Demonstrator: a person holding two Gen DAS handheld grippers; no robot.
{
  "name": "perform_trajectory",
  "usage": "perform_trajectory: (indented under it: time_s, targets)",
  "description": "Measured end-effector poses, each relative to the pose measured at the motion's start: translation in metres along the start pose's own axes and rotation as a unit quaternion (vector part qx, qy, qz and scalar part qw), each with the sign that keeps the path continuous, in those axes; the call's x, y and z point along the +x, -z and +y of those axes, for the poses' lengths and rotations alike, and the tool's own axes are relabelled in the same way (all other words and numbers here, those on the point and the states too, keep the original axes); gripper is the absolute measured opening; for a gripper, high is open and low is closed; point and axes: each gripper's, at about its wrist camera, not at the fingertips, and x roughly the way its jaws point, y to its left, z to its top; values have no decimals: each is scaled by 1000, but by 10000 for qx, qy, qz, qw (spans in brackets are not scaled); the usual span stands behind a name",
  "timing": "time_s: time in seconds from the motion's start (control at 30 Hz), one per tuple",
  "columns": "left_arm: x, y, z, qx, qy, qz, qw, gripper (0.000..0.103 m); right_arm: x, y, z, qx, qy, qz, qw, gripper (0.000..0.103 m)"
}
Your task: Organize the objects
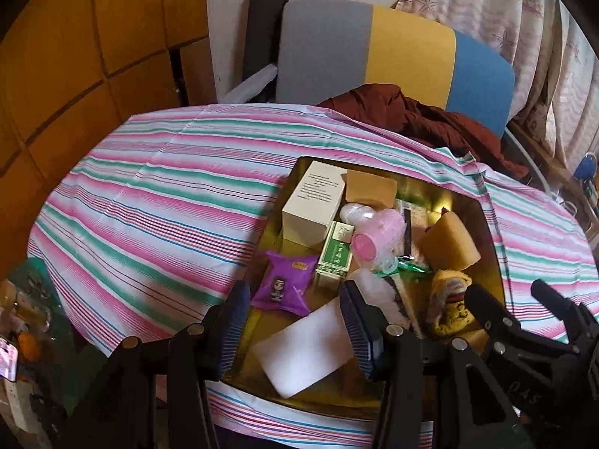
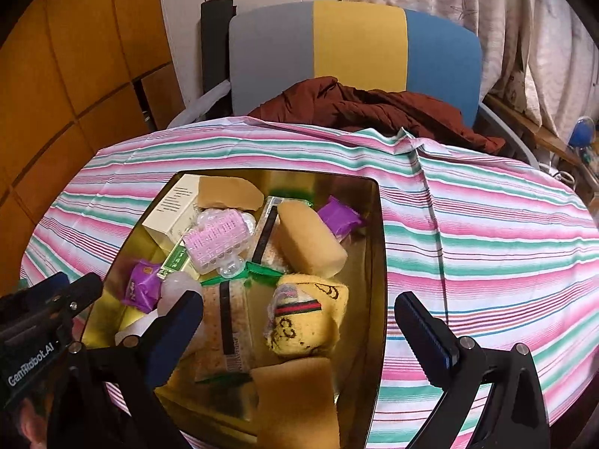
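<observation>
Hovering over the near end of a gold metal tray (image 2: 378, 247), the left gripper (image 1: 295, 321) has its fingers partly parted above a flat white rectangular block (image 1: 307, 351) and pressing on nothing. Beside it, the right gripper (image 2: 299, 321) spreads its fingers wide over a yellow knitted sock bundle (image 2: 307, 318), empty. The tray sits on a bench covered by a pink, green and white striped cloth (image 1: 149, 194), toward its right edge in the left wrist view. Heaped inside are tan sponge blocks (image 2: 310, 239), purple snack packets (image 1: 284, 288), a green and white carton (image 1: 335, 250), a pink plastic roller in clear wrap (image 2: 217, 243) and, at the tray's far left corner, a cream cardboard box (image 1: 314, 202). Beyond the bench's far edge, a dark red garment (image 2: 374, 108) lies on a chair with a grey, yellow and blue back (image 2: 355, 45).
</observation>
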Motion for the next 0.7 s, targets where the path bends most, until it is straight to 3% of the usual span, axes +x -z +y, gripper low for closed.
perform_trajectory:
  time_s: [0.23,0.7]
  targets:
    - [-8,1,-4,149,305,-109,9994,50,-8,0,3,-20,144,-223,9996,103]
    - [-4,3,-15,310,353,-48,9989,50,-12,3,-5,110,425,-314,9985,103]
